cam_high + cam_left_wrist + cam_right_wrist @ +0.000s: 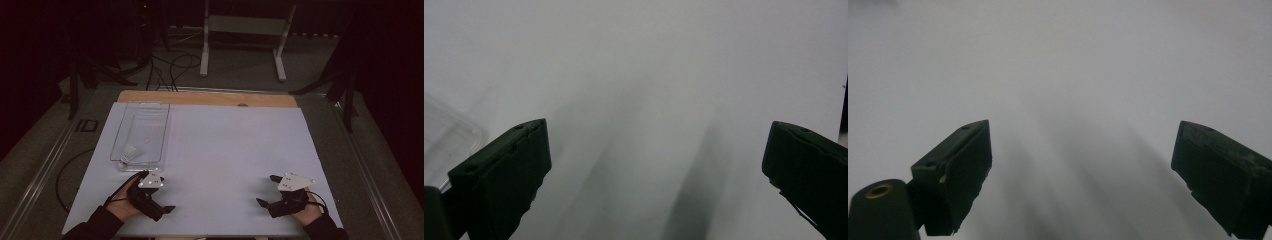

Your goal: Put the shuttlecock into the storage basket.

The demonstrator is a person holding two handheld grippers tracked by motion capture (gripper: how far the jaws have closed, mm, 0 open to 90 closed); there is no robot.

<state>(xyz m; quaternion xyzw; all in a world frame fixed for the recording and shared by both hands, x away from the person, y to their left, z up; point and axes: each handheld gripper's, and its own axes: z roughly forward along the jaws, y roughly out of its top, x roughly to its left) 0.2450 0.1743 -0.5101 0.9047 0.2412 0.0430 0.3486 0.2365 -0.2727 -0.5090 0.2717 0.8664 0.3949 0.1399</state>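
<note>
A: Where does the shuttlecock (129,153) sit?

B: In the clear bin (150,131), at the bin's near end — just ahead of the left gripper (161,192), a little to its outer side. The shuttlecock lies on its side, pale feathers against the bin floor, touching nothing but the bin.

A: And the left gripper itself?

B: Jaws spread wide, nothing between them. In the left gripper view the left gripper (656,165) looks along the white table (649,60), its two black jaws far apart over bare surface, with a corner of the bin (449,145) at that view's left edge. From the high view it rests low at the table's near edge, just short of the bin's near wall, held in the left hand (124,200).

A: The right gripper?

B: The right gripper (266,190) is also spread wide and holds nothing. It sits at the near right of the table (230,150), well apart from the left one and from the bin. The right hand (306,210) grips it from behind, and the grey plate on top shows clearly. In the right gripper view the right gripper (1080,165) has its jaws far apart, with plain white table between and ahead of them.

A: Anything beyond the grippers?

B: Past the table's far edge — a white stand (245,35) on the dark floor, and some cables (170,70) left of it.
</note>
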